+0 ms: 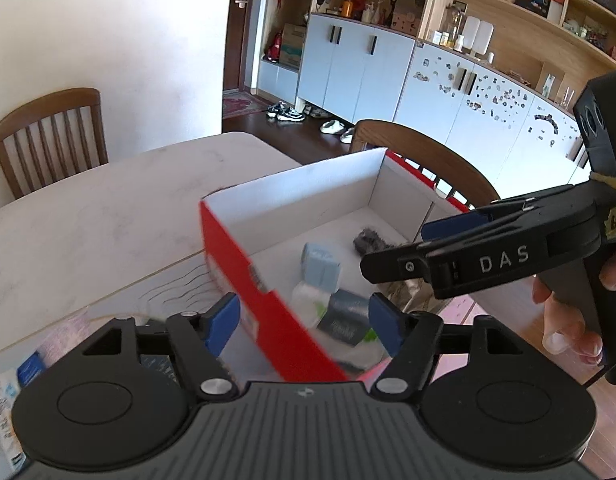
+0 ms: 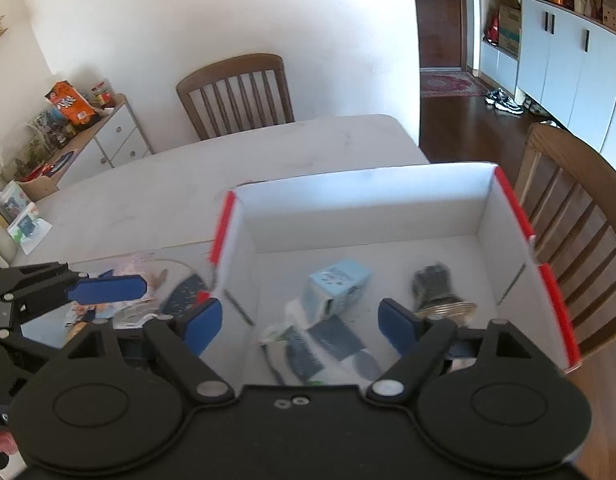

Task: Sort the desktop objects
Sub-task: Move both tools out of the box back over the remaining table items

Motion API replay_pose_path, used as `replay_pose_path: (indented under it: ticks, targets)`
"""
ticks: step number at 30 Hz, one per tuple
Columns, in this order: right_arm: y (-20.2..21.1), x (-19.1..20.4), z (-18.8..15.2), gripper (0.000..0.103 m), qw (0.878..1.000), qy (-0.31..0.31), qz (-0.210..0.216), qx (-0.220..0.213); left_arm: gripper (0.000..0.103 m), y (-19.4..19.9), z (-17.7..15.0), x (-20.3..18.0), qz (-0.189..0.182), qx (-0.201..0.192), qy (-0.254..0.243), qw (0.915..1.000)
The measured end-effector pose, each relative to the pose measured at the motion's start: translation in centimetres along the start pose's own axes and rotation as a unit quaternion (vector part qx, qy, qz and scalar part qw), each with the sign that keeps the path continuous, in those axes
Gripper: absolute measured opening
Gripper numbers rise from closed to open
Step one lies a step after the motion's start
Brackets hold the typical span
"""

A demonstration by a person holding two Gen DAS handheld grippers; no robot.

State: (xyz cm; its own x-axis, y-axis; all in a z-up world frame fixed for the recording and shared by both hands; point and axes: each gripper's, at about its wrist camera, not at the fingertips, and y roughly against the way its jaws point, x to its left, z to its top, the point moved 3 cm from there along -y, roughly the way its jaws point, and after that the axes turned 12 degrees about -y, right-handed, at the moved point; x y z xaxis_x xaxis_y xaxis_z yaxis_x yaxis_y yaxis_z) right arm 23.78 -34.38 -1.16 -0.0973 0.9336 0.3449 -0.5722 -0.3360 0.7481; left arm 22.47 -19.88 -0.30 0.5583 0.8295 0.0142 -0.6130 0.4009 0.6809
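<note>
— What were the claws doing when you looked?

— My left claw [image 1: 304, 326] stood with its blue pads apart and nothing between them but air; it hung over the near red wall of the box [image 1: 244, 264]. My right claw [image 2: 300, 326] gaped wider, also empty, above the inside of the box [image 2: 563, 320].

— And the things to be sorted?

— Several lay on the white floor of the box: a pale blue carton [image 2: 337, 282], a dark card [image 2: 337, 340] just beside it on a white wrapper, and a grey furry lump [image 2: 431, 284] toward the right wall, with what looked like a stack of coins [image 2: 447, 310] touching it. The near part was blurred, so I could not tell more.

— Anything left outside?

— Yes. On the counter [image 2: 268, 152], left of the box, I saw papers and a dark patterned piece [image 2: 186, 296], close to the left claw's pad.

— The box itself?

— It sat at the counter's right edge, next to a chair [image 2: 579, 248].
</note>
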Motion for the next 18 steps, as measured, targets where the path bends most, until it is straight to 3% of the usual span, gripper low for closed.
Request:
replay_pose_path:
  ticks: [9, 14, 18]
  targets:
    - [-0.2, 5.1, -1.8, 0.088, 1.0, 0.008, 0.019, -0.012, 0.084, 3.6, -4.4, 2.8, 0.031, -0.003, 0.016, 0.9994]
    - [-0.6, 7.9, -2.7, 0.089, 0.999, 0.014, 0.033, -0.014, 0.085, 5.3, -7.6, 4.7, 0.058, 0.007, 0.03, 0.9978]
    - [-1.1, 10.2, -3.9, 0.091, 0.999, 0.029, 0.041, -0.014, 0.097, 6.5, -9.9, 6.4, 0.082, 0.01, 0.05, 0.9953]
